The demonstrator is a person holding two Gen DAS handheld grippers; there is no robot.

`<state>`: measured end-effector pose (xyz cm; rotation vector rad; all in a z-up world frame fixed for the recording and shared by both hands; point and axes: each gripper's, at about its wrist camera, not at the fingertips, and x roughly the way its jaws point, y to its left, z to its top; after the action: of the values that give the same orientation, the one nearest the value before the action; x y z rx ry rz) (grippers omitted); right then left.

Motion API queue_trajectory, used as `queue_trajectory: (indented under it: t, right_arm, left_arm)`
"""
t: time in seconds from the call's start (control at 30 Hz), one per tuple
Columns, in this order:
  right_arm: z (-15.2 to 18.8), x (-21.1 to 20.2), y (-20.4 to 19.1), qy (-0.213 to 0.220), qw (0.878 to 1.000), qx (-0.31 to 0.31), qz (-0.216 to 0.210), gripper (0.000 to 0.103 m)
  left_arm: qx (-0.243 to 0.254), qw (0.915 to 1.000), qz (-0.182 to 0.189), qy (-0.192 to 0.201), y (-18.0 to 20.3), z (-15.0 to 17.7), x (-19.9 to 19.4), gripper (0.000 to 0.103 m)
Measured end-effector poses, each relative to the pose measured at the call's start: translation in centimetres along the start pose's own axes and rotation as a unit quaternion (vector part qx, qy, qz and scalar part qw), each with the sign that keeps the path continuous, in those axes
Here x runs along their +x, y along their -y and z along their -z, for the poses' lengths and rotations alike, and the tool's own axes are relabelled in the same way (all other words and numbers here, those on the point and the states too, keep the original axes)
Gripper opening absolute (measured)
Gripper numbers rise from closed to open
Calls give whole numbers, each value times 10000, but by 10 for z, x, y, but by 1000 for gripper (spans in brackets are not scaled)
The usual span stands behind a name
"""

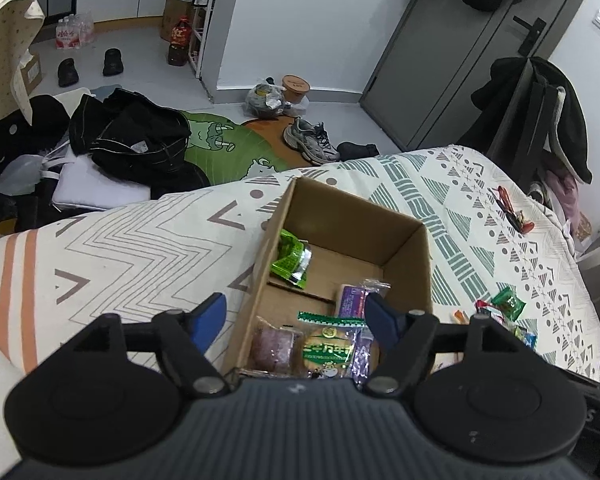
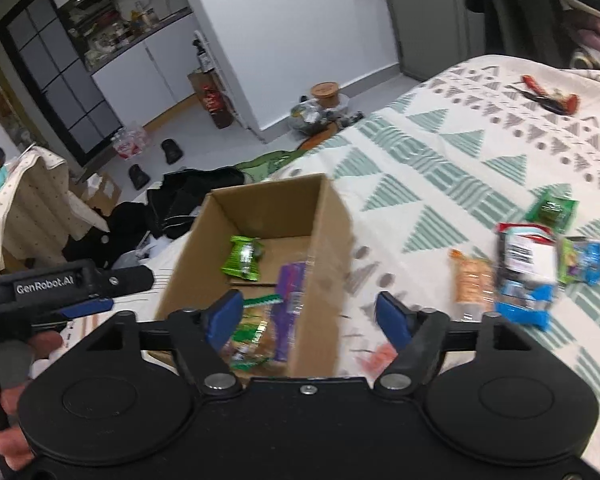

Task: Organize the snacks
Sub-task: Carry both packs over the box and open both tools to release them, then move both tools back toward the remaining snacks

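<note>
- The left gripper (image 1: 296,320) has its fingers spread, holding nothing, above the box (image 1: 404,256).
- The right gripper (image 2: 310,314) is spread and empty too.
- Some snacks (image 1: 328,350) lie inside the box.
- More snacks (image 2: 524,268) wait on the bed (image 2: 440,152), probably next.

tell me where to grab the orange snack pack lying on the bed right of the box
Grip the orange snack pack across its narrow width, near the middle, coming from above with the right gripper, whose jaws stand open and empty. It lies flat on the bedspread with its long sides free, though the black-and-white packet sits close on its right.
</note>
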<state>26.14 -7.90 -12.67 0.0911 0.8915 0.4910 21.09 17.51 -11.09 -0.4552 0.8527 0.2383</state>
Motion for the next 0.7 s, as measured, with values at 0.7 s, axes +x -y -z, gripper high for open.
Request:
queue_trajectory:
  t: [0.7]
  right_arm:
    - [5, -68, 86, 234, 9984, 272, 434, 103]
  left_arm:
    - [533, 9971, 535, 50, 84, 36, -15, 103]
